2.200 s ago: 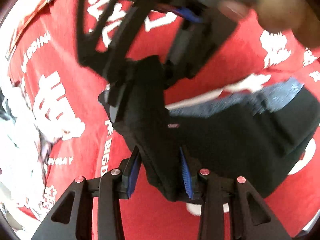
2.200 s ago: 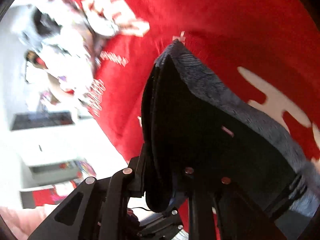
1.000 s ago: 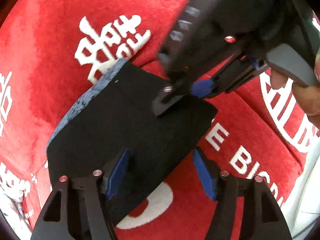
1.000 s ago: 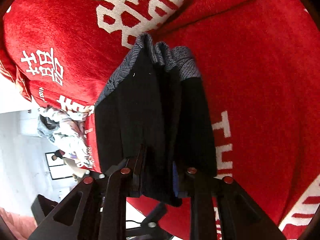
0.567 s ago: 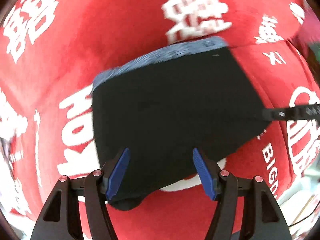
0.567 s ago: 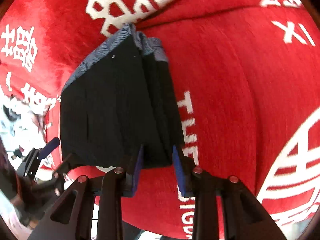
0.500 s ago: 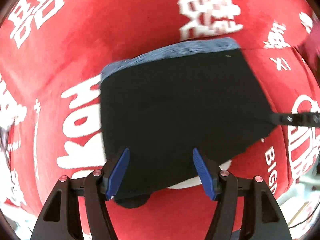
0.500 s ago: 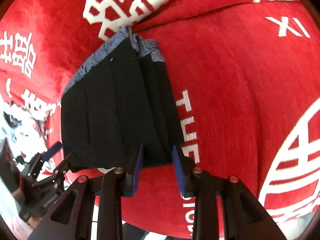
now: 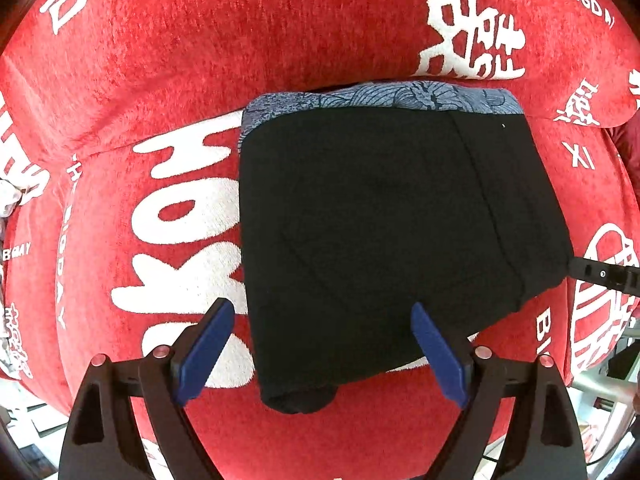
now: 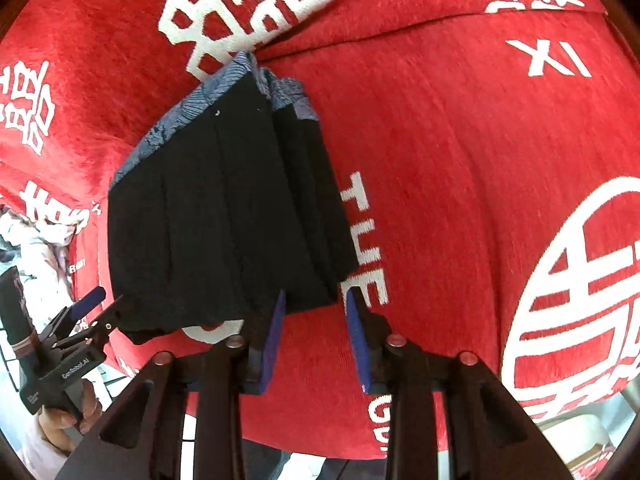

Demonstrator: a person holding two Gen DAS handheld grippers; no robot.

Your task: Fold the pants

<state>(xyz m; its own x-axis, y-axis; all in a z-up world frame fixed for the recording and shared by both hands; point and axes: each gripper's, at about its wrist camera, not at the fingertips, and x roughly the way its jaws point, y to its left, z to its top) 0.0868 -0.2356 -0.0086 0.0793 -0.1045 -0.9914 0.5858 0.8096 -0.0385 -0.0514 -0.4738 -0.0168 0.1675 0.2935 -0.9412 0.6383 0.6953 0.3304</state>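
Since a second ago, both sets of jaws have been opening and the pants (image 9: 384, 232) now lie free as a compact black bundle on the red blanket (image 9: 248, 40), their patterned blue-grey waistband (image 9: 376, 98) turned toward the blanket's large white character. Left gripper (image 9: 320, 352): jaws spread wide, hovering over the near edge of the pants; that edge lies between the blue pads (image 9: 202, 346), but neither pad presses on it. Right gripper (image 10: 314, 336): jaws part-open, clear of the cloth; the near right corner of the pants sits just beyond its fingertips, with bare blanket showing in the gap. Seen from the right wrist, the left gripper stands just beside the near left corner of the pants.

Judged from this, the fold looks complete and the release is the step in hand. Risks: the near edge bulges into a loose roll that the soft blanket may let spring open; the stacked layers on the right side are stepped rather than flush and could slide; a pad lifting away close to the pants could catch the hem and drag the top layer askew
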